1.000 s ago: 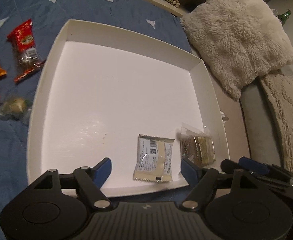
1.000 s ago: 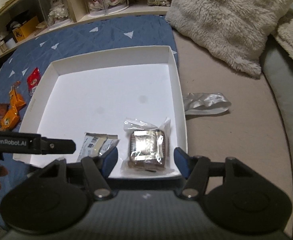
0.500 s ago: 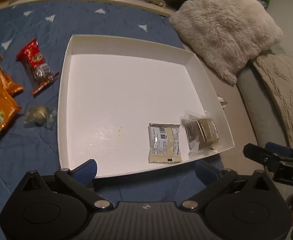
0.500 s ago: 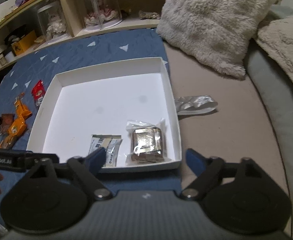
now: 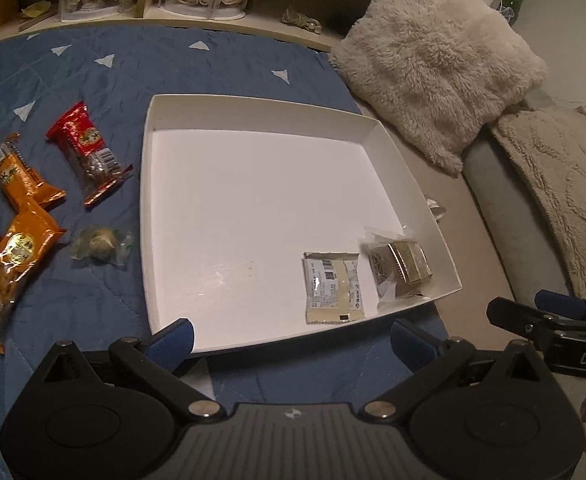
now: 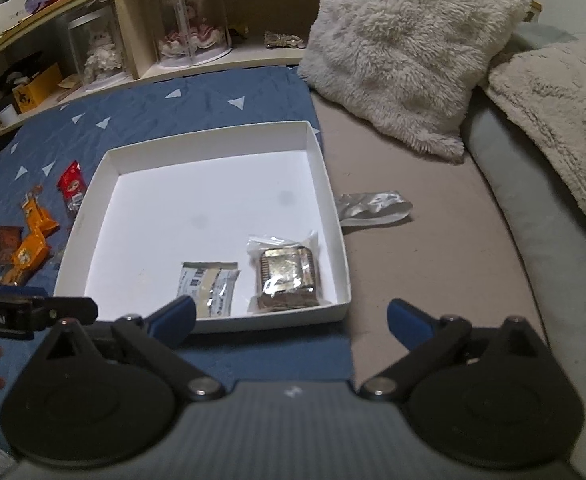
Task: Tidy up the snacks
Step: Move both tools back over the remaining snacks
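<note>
Left wrist: white box point(image 5: 253, 100) w/ 2 wrapped snacks point(image 5: 397, 268); both grippers wide, empty.

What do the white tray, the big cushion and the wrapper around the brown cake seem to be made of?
Tray: likely thin cardboard, matte white, with straight folded walls and sharp corners.
Cushion: long-pile plush or faux fur, cream, shaggy surface.
Wrapper: clear plastic film, glossy; the brown cake shows through and light glints on it.
</note>
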A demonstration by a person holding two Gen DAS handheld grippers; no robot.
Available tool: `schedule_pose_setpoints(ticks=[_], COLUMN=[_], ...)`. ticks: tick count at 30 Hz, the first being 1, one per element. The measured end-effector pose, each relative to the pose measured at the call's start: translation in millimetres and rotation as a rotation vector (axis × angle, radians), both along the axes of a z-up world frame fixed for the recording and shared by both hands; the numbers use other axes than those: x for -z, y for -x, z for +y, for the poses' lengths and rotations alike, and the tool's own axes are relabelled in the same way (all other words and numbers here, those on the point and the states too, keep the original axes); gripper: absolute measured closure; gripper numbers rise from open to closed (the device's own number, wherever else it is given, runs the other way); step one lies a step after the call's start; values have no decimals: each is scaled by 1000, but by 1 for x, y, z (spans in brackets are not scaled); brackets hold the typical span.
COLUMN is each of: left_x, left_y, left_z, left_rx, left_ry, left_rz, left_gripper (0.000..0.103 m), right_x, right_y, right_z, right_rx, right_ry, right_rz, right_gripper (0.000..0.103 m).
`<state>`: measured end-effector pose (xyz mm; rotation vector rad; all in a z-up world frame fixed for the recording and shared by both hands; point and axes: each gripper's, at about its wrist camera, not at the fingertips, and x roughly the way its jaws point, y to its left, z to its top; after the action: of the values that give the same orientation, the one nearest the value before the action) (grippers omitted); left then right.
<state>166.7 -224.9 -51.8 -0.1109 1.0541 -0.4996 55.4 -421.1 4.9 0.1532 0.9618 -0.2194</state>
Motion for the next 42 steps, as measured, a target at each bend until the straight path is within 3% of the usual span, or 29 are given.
schedule_pose_setpoints(ticks=[6,19,34,42], left_x=[-11,-31,-30,-15], left_y=[0,-15,-30,-38], left_z=[29,119,226,265], left_rx=[-40,-146,-232,-195], left_ry=[10,-47,-117,-193], left_rz=[-42,-95,-117,-128], left_gripper=[0,0,0,0], right_x=[4,-6,9,27], right_y=[-7,-44,-90,-107], right_z=[15,75,165,212], right_rx=[5,-75,-169,-212], right_ry=[15,-34,-126,-174], right_rz=[8,-51,-83,-79], right_gripper=[0,0,0,0])
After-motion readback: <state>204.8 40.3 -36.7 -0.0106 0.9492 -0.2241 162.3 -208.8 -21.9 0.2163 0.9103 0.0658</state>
